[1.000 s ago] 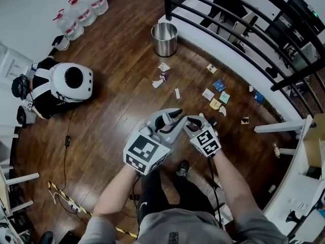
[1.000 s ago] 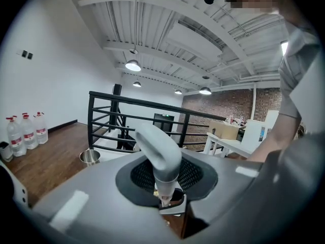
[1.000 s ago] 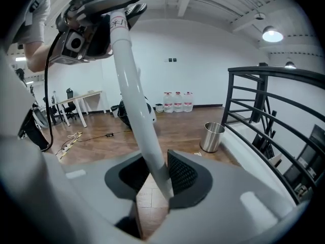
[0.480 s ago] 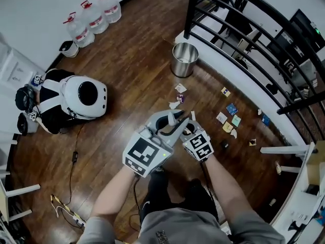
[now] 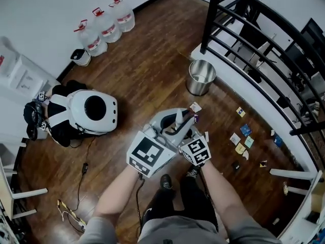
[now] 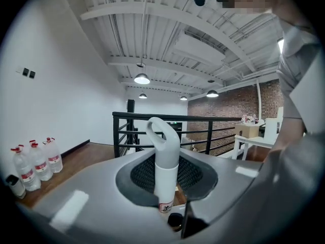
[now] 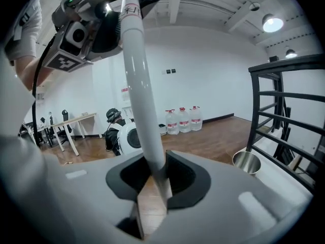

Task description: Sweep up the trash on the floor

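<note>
Both grippers grip one white broom handle (image 7: 137, 80). In the head view my left gripper (image 5: 170, 120) is shut on the handle's grey looped top end (image 6: 163, 141). Just below it, my right gripper (image 5: 189, 132) has the pole between its jaws, which are closing on it. The broom's head is hidden under the grippers and my arms. Paper scraps (image 5: 194, 107) lie on the wood floor just beyond the grippers. More coloured scraps (image 5: 238, 141) are strewn to the right along the white ledge.
A steel bin (image 5: 200, 77) stands by the black railing (image 5: 254, 29). Water jugs (image 5: 104, 24) line the far wall. A white round-shelled pack on black gear (image 5: 91, 111) sits at the left, and a cable (image 5: 84, 166) trails nearby. White table legs (image 5: 289, 174) are at the right.
I have walked across the floor with both grippers still on the handle. In the head view the bin and scraps have slid down and right, closer to the grippers.
</note>
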`<state>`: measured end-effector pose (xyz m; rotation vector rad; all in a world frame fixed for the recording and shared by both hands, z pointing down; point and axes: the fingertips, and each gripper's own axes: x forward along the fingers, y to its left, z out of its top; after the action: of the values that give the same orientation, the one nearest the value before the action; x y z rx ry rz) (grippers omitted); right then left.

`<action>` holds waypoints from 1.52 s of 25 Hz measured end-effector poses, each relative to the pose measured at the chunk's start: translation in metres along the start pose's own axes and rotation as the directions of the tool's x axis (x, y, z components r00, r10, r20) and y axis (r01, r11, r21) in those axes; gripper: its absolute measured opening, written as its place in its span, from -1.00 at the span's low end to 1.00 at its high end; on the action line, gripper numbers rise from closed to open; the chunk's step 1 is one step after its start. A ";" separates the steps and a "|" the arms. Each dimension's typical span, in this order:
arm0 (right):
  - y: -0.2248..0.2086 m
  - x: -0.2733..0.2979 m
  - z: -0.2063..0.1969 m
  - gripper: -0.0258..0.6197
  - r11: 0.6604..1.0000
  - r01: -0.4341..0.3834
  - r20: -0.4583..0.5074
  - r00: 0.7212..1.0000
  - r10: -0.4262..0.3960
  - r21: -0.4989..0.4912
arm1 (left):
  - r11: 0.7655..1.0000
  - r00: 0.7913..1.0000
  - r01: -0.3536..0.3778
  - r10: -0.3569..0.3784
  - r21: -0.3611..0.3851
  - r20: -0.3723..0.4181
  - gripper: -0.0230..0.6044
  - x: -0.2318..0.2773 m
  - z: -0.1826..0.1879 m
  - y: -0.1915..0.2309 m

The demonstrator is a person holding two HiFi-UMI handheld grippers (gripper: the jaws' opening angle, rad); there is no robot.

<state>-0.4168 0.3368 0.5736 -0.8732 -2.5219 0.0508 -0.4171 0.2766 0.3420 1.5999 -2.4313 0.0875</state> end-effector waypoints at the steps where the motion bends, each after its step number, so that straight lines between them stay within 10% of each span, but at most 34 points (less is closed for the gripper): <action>1: -0.007 0.007 0.003 -0.68 1.000 -0.003 0.010 1.000 0.003 -0.001 | 1.000 1.000 -0.009 0.009 0.003 0.001 -0.71 0.005 0.000 0.007; 17: -0.119 0.086 0.013 -0.67 0.982 0.187 0.093 0.978 -0.188 0.022 | 0.991 0.992 0.129 -0.130 0.044 0.006 -0.71 0.074 -0.024 0.092; 38: -0.188 -0.109 -0.073 -0.68 0.877 0.456 -0.012 0.888 -0.460 0.148 | 0.845 0.852 0.522 -0.522 0.114 -0.034 -0.70 0.175 -0.019 -0.106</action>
<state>-0.4179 0.1141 0.6278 -0.2011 -2.6403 0.0926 -0.3834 0.0803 0.3919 2.2540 -1.9265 0.1408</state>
